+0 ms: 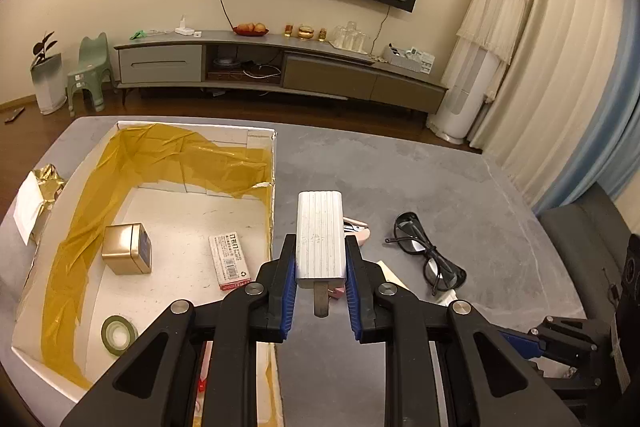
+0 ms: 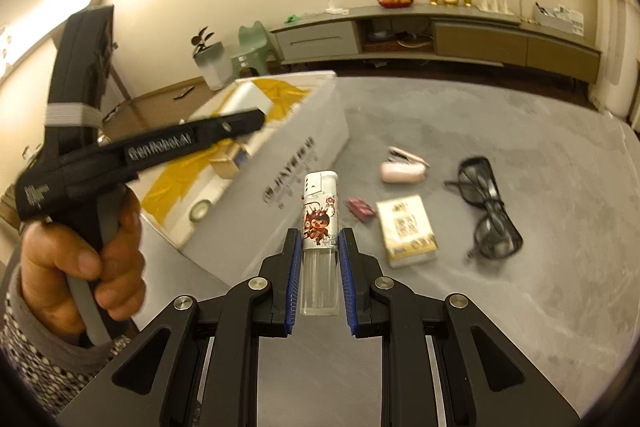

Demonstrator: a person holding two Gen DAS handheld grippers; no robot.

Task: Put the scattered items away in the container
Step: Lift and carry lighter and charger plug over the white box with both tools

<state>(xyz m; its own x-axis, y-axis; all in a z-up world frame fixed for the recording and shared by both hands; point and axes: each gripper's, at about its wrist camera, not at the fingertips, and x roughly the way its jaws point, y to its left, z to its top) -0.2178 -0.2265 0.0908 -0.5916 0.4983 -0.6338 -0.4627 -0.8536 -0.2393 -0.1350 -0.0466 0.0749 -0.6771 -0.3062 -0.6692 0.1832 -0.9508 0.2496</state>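
Left tool (image 1: pixel 321 277) squeezed tight on silver block (image 1: pixel 320 239), just R of box (image 1: pixel 273 187). Right tool (image 2: pixel 319 267) pinched on lighter (image 2: pixel 319 227), over tabletop (image 2: pixel 500 131). Carry step, probably. Next: swing both over box, let go.

Glasses (image 2: pixel 486 205) blurred, pink stapler (image 1: pixel 357 228) mostly hidden behind silver block (image 1: pixel 320 239)

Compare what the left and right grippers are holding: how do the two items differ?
The left gripper holds a silver ribbed metal block; the right gripper holds a lighter with a clear base and a cartoon print. The block is opaque, plain and wider, filling its jaws; the lighter is slimmer. Both are clamped between blue pads, pointing forward above the grey table.
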